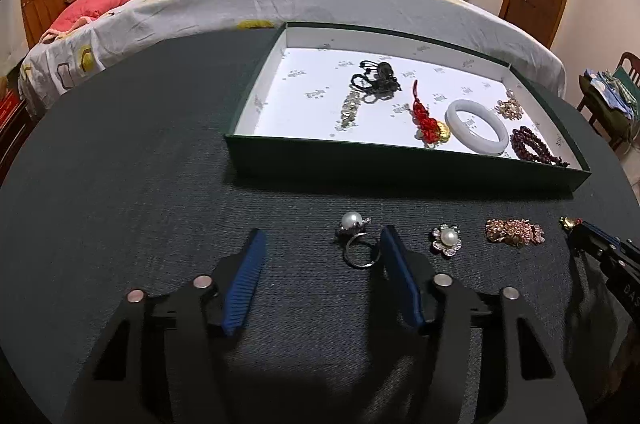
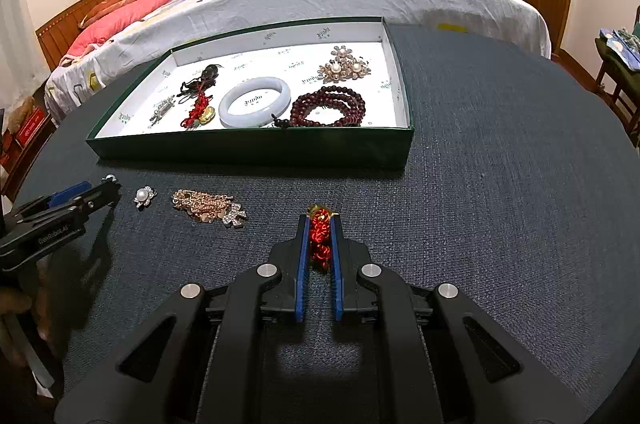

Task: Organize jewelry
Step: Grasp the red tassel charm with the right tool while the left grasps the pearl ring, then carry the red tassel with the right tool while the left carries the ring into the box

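While pinched, red knot charm (image 2: 320, 236) sits between right jaws (fully).

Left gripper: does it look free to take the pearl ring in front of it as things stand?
Probably yes. The left gripper is open, and the pearl ring lies on the dark table just ahead, close to the inner side of its right finger. Nothing sits between them; the pearl flower brooch lies outside that finger.

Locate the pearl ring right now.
In the left wrist view, the pearl ring lies on the dark table, just inside the open left gripper's right finger, before the green tray.
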`<state>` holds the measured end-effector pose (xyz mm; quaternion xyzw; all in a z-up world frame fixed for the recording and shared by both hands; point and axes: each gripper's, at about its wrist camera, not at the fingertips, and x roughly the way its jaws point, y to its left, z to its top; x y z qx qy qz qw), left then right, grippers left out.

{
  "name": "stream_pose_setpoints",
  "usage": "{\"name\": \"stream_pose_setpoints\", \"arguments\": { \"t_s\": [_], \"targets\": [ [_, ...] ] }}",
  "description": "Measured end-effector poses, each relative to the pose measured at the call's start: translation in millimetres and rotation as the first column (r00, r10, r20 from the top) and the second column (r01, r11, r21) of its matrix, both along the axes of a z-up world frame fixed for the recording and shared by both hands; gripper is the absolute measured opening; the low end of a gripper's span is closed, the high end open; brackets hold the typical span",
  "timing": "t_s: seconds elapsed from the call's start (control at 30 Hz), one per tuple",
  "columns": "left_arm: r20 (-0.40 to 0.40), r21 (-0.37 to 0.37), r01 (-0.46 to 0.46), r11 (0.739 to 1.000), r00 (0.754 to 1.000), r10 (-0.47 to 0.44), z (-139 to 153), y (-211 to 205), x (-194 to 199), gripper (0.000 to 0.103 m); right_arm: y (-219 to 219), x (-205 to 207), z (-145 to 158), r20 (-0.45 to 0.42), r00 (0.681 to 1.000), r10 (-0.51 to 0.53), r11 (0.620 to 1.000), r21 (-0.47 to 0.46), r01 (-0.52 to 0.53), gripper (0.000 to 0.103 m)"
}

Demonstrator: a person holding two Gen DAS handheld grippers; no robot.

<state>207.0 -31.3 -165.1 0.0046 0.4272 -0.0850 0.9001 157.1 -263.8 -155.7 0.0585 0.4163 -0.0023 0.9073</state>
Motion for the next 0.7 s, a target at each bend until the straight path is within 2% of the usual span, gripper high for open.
{"name": "stream_pose_setpoints", "arguments": {
  "t_s": [0.33, 0.43, 0.5, 0.57, 0.7],
  "targets": [
    [0.003, -0.015, 0.05, 0.999, 0.999, -0.05, 0.8, -7.8, 1.3, 0.054, 0.8, 0.1, 0.8, 0.001, 1.0, 0.004, 1.0, 0.002, -0.004, 0.01],
    [0.007, -0.01, 0.055, 0.998, 0.998, -0.055, 1.6, -6.0, 0.1, 0.038, 1.0, -0.1, 0.4, 0.001, 1.0, 0.003, 1.0, 0.002, -0.003, 0.01],
    [0.008, -0.006, 0.058, 0.998, 0.998, -0.058, 1.7, -5.1, 0.1, 0.032, 1.0, -0.2, 0.5, 0.001, 1.0, 0.004, 1.0, 0.002, -0.004, 0.01],
    [0.008, -0.014, 0.062, 0.998, 0.998, -0.062, 1.8, -3.5, -0.1, 0.021, 1.1, -0.3, 0.8, 0.002, 1.0, 0.004, 1.0, 0.003, -0.004, 0.01],
    [0.007, -0.024, 0.07, 0.997, 0.998, -0.07, 1.6, -2.2, -0.9, 0.02, 1.3, -0.1, 0.7, 0.004, 1.0, 0.005, 1.0, 0.001, -0.005, 0.01]
  ]
}}
